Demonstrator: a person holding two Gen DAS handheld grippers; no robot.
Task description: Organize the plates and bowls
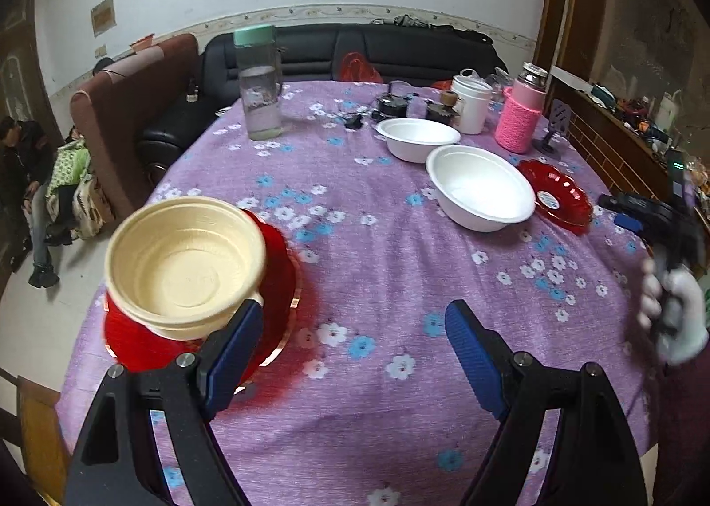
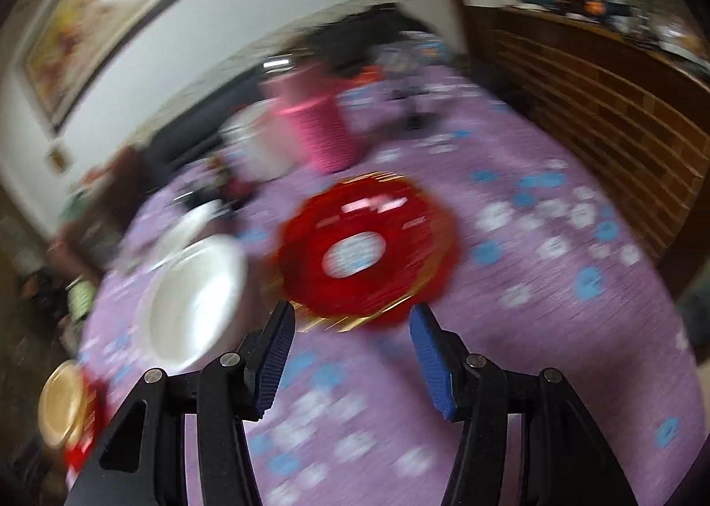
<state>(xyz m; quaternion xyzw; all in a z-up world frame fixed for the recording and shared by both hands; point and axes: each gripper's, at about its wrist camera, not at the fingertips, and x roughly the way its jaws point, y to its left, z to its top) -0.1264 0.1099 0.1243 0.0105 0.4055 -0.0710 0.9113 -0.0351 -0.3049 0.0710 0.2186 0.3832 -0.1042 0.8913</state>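
Observation:
In the left wrist view, stacked cream bowls [image 1: 184, 266] sit on a red plate [image 1: 275, 284] at the table's near left. My left gripper [image 1: 353, 342] is open and empty, just right of them. Two white bowls [image 1: 481, 191] [image 1: 417, 138] stand further back. A second red plate [image 1: 557, 191] lies to their right. In the blurred right wrist view, my right gripper [image 2: 353, 355] is open and empty, just short of that red plate [image 2: 368, 249]. A white bowl [image 2: 195, 306] lies to its left, and the cream bowls [image 2: 62, 404] show at the far left.
A purple flowered cloth [image 1: 377, 249] covers the table. A water bottle [image 1: 259, 84], a pink-sleeved jar [image 1: 521, 115], a white cup [image 1: 470, 104] and small dark items stand at the back. A sofa and seated people are beyond on the left.

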